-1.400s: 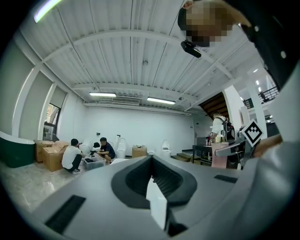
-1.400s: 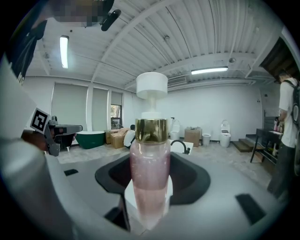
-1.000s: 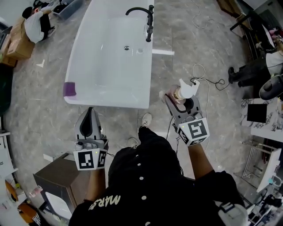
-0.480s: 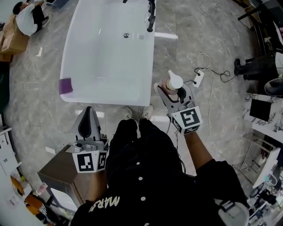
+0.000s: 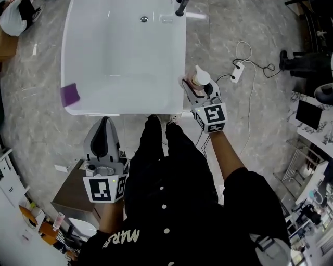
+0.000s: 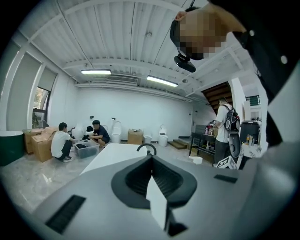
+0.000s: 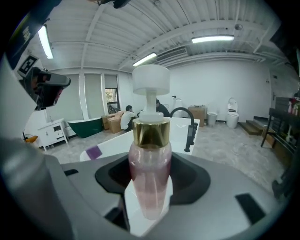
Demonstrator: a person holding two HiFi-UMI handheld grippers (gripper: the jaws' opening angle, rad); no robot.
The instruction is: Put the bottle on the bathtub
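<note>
head view, clock positions taken from frame centre.

right gripper (image 5: 192, 87): at 1 o'clock, held in the person's right hand, marker cube facing up. its jaws are clamped on the bottle (image 7: 150, 164), one pad on either side of the lower body. the bottle stands upright in the grip: clear body with pink liquid, gold collar, white pump head on top.

bottle position: just beside the right-hand rim of the bathtub (image 5: 178, 62), close to the tub's near right corner. it is held in the gripper and does not stand on the tub. whether the jaw tips touch the rim cannot be determined.

left gripper (image 5: 104, 124): at 8 o'clock, apart from the tub's near edge, above a brown cabinet (image 5: 67, 189). its own view shows the jaws closed together with nothing between them.

bathtub: white, occupies 11 to 12 o'clock. a purple patch (image 5: 69, 94) sits on the rim at 10 o'clock, near the near left corner. a black faucet (image 5: 182, 6) stands on the right rim at the frame's top edge; the drain (image 5: 143, 19) lies in the basin beside it.

floor: grey marble. a white power strip (image 5: 237, 72) with cable lies at 2 o'clock, well apart from the tub.
</note>
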